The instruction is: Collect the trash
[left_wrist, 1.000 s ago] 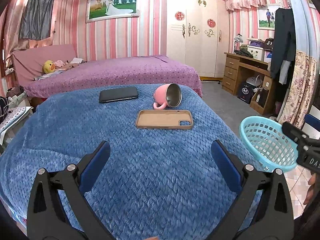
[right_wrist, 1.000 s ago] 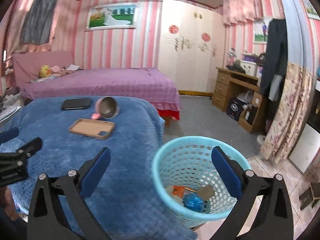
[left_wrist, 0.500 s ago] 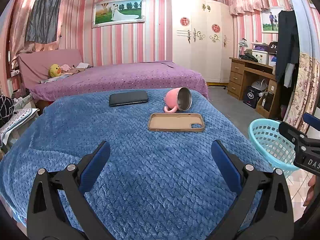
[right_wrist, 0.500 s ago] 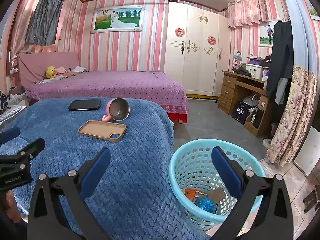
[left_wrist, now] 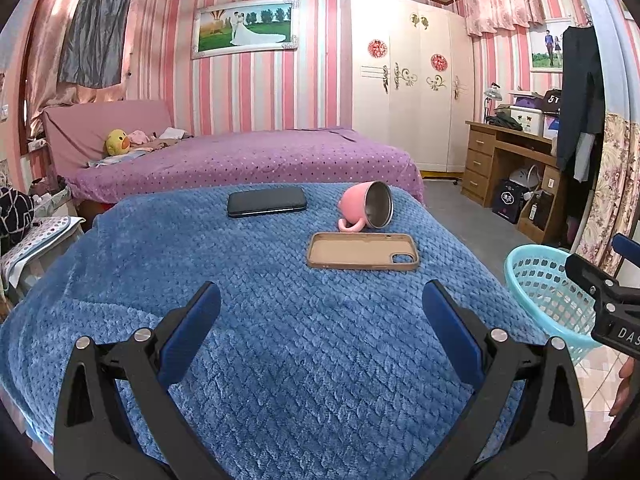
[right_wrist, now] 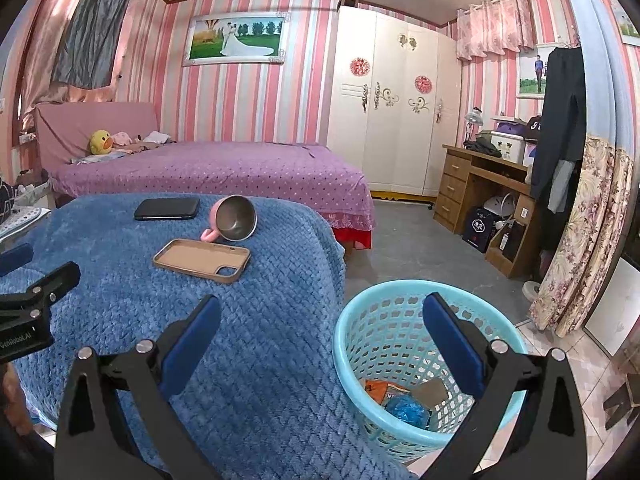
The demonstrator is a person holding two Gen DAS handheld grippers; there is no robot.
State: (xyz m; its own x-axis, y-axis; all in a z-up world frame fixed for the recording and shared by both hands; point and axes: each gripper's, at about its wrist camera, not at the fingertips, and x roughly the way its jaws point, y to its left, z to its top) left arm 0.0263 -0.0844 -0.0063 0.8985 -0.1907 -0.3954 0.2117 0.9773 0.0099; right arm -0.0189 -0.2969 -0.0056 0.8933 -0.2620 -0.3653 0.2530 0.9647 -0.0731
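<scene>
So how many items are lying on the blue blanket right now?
3: a black phone at the far side, a tipped pink mug to its right, and a tan phone case just in front of the mug. None looks hidden.

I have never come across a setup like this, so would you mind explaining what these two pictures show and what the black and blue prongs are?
There is no robot here: a person holds a two-finger gripper in each hand, and a fisheye camera on each looks forward along its fingers. One picture comes from the left gripper, the other from the right gripper. Both stand open and hold nothing. The left one hovers over a blue blanket; on it lie a black phone, a pink mug tipped on its side, and a tan phone case. The right gripper is above a light blue basket on the floor beside the blanket, with some trash inside. Each view catches the other gripper at its edge.
</scene>
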